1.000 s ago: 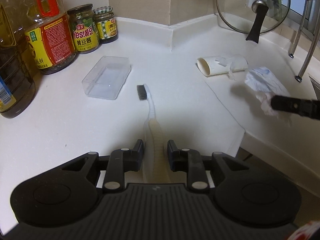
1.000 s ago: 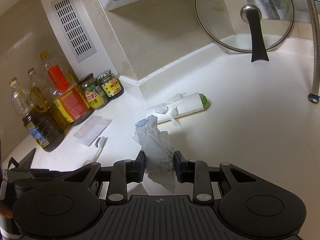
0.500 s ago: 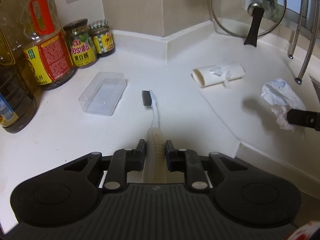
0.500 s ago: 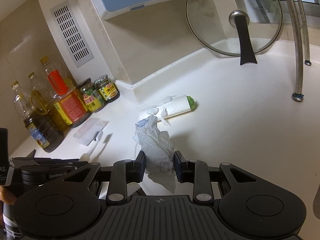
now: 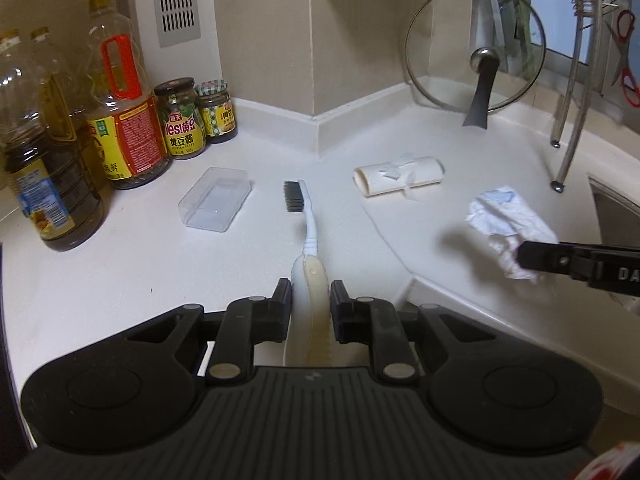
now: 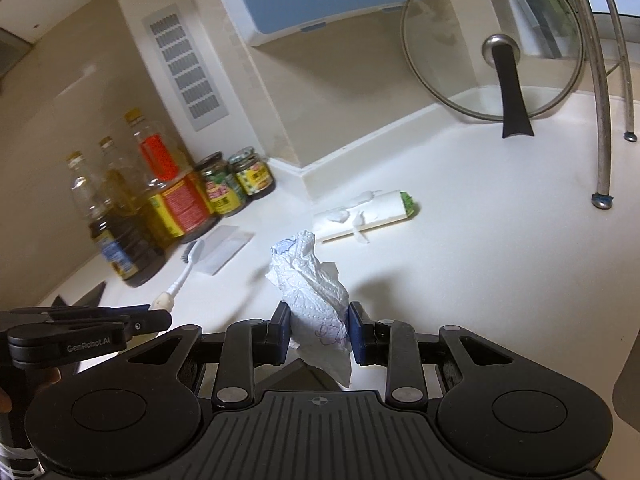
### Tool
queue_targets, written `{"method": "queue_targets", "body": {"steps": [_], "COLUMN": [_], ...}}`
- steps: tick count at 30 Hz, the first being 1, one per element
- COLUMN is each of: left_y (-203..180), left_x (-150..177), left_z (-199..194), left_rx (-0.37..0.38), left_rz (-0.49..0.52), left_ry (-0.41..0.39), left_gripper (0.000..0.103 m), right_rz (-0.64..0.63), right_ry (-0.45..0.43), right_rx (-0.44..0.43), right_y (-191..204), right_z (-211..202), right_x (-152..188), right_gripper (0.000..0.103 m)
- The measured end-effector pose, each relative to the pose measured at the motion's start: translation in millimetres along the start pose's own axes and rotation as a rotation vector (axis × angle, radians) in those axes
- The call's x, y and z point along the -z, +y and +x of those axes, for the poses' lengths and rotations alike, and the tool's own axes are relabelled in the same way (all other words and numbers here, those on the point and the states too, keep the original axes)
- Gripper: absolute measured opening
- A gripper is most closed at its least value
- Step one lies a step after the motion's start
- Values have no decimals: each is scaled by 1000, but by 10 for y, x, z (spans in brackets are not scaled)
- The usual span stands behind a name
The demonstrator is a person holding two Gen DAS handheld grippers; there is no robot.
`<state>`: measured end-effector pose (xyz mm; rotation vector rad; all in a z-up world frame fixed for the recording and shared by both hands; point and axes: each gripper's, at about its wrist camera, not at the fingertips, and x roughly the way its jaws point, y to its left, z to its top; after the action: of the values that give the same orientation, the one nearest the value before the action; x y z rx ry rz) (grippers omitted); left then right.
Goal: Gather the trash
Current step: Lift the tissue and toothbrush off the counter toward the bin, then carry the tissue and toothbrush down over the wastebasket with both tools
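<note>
A white toothbrush (image 5: 308, 232) with dark bristles is lifted off the white counter (image 5: 120, 272), its thick handle clamped in my left gripper (image 5: 310, 304), which is shut on it. A crumpled paper towel (image 6: 312, 280) is squeezed between the pads of my right gripper (image 6: 319, 328), held above the counter. In the left wrist view that towel (image 5: 500, 216) hangs at the right, gripped by a black finger (image 5: 536, 258). A torn roll of white paper (image 5: 400, 174) lies on the counter near the wall corner. A clear plastic box (image 5: 214, 204) lies left of the brush head.
Oil bottles (image 5: 48, 176) and two jars (image 5: 182, 124) stand along the left wall. A glass pot lid (image 5: 476, 68) leans in the back corner. Metal rack legs (image 5: 564, 160) stand at the right, with a sink edge (image 5: 612, 212) beyond. The counter's front edge runs just below both grippers.
My left gripper closed tighter on the toothbrush handle and raised it, pulling back from the wall. My right gripper drifted sideways with the paper towel still in it.
</note>
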<state>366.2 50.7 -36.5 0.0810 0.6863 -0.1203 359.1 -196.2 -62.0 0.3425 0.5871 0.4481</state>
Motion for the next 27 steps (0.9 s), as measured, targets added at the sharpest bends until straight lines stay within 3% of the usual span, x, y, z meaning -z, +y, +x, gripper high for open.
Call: {"method": "queue_targets", "body": {"steps": [14,27], "left_y": [-435,-635], "left_x": [578,1275], "left_z": [-773,-1094], "left_rx": [-40,-66], "left_rz": [-88,-184], "left_ry": [-14,72], "left_gripper": [18,18], "right_rz": [-83,-143], "right_ry": [93,231], "right_rx": [-128,-184], "right_y": [144,233], "right_z": [-524,-737], "right_x": [473,1090], "right_gripper": [30,30]}}
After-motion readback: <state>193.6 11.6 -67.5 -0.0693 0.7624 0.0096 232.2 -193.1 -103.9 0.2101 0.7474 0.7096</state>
